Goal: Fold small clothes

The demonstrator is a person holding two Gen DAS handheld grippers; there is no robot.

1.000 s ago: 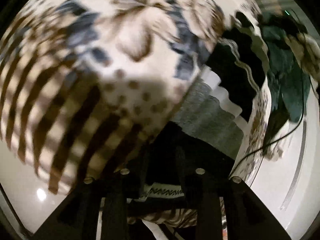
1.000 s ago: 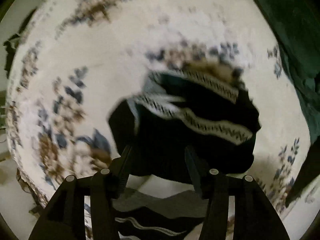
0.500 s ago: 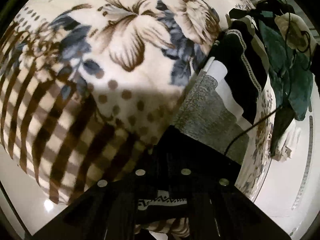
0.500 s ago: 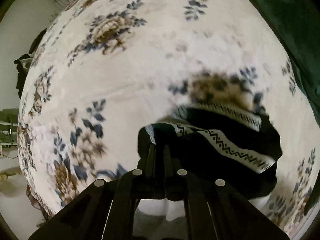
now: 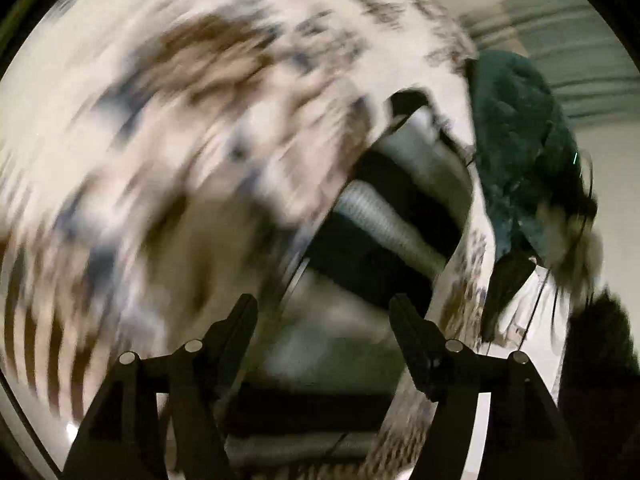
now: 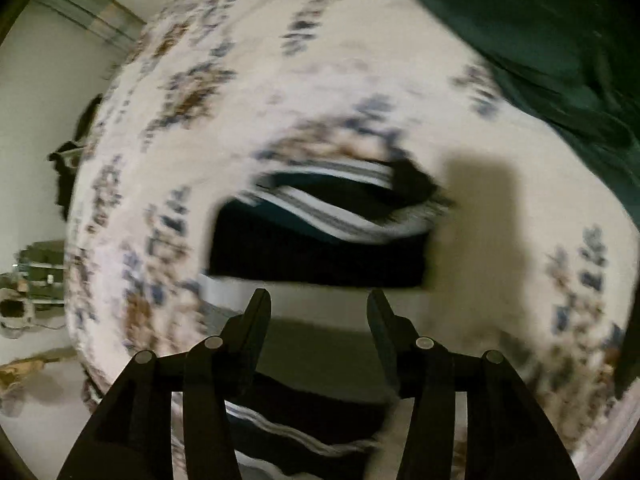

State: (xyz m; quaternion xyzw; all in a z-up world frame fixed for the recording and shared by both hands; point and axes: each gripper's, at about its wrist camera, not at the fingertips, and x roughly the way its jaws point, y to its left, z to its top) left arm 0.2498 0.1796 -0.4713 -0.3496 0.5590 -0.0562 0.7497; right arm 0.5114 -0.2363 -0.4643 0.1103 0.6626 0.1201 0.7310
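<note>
The black patterned garment (image 6: 320, 256) lies folded just ahead of the right gripper (image 6: 318, 300), released: half a second ago both sets of tongs pinched it; now the right and the left gripper (image 5: 324, 306) stand spread and empty. This fold appears complete. Beneath lies a floral blanket (image 6: 320, 80); beyond, a dark green cloth (image 6: 540, 40) and pale walls.

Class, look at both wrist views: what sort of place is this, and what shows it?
Probably a room at home, perhaps a bedroom. A floral blanket covers the work surface, a black garment with white stripes lies on it, a dark green cloth is beside it, and plain walls show behind.
</note>
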